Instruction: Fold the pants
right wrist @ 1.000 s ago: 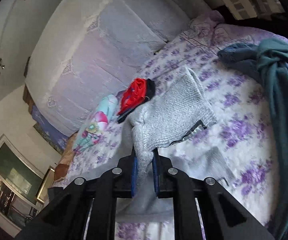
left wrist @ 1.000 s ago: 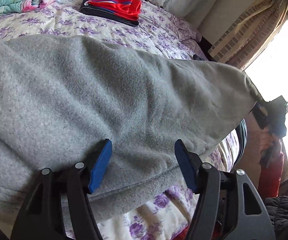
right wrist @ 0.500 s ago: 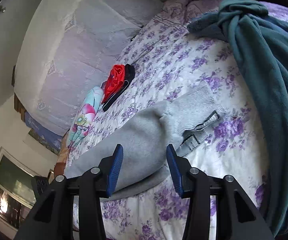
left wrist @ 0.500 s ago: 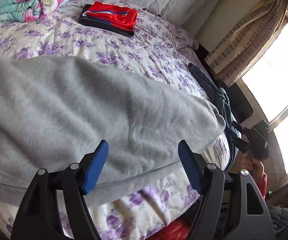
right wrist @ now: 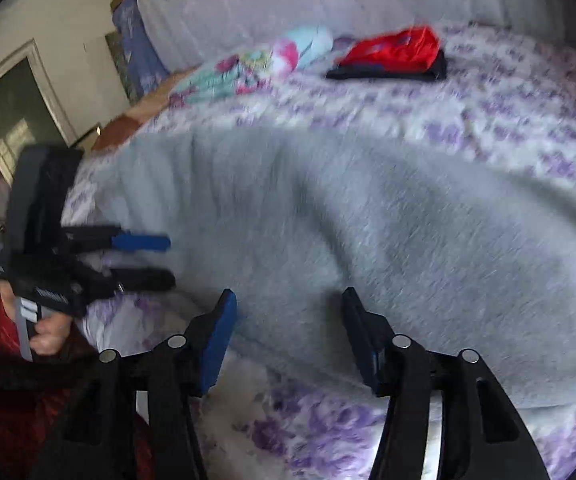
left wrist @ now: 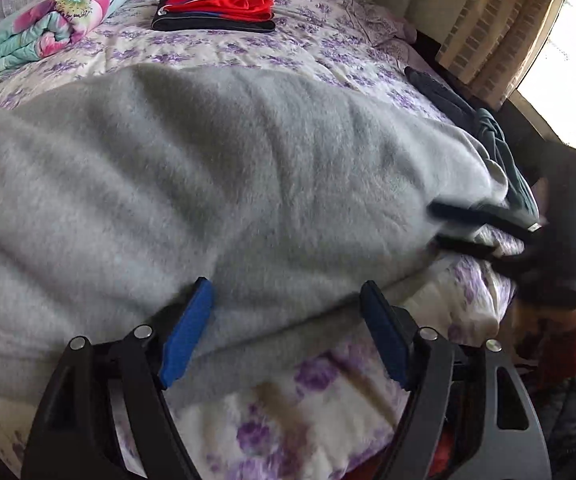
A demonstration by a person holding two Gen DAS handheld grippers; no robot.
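Observation:
Grey fleece pants (left wrist: 216, 184) lie spread across the bed and fill the middle of both views (right wrist: 387, 220). My left gripper (left wrist: 286, 286) hovers over their near edge. Its jaws are opening, and the blue pads stand apart from the cloth that lies between them. From the right wrist view the left gripper (right wrist: 144, 260) shows at the pants' left end. My right gripper (right wrist: 288, 294) is over the near edge too. Its jaws are opening, with the pants' edge loose between them. It appears blurred at the pants' right end (left wrist: 447, 228).
A folded red and black stack (left wrist: 216, 4) and a rolled floral blanket (left wrist: 48, 28) lie at the head of the bed. A teal garment (left wrist: 499, 152) is heaped at the right side. The purple-flowered bedspread (left wrist: 288, 420) shows at the near edge. Curtains (left wrist: 499, 32) hang beyond.
The right gripper let go of the pants' end, opened and swung down to the near edge. The pants dropped flat onto the bed. The left gripper opened a little wider.

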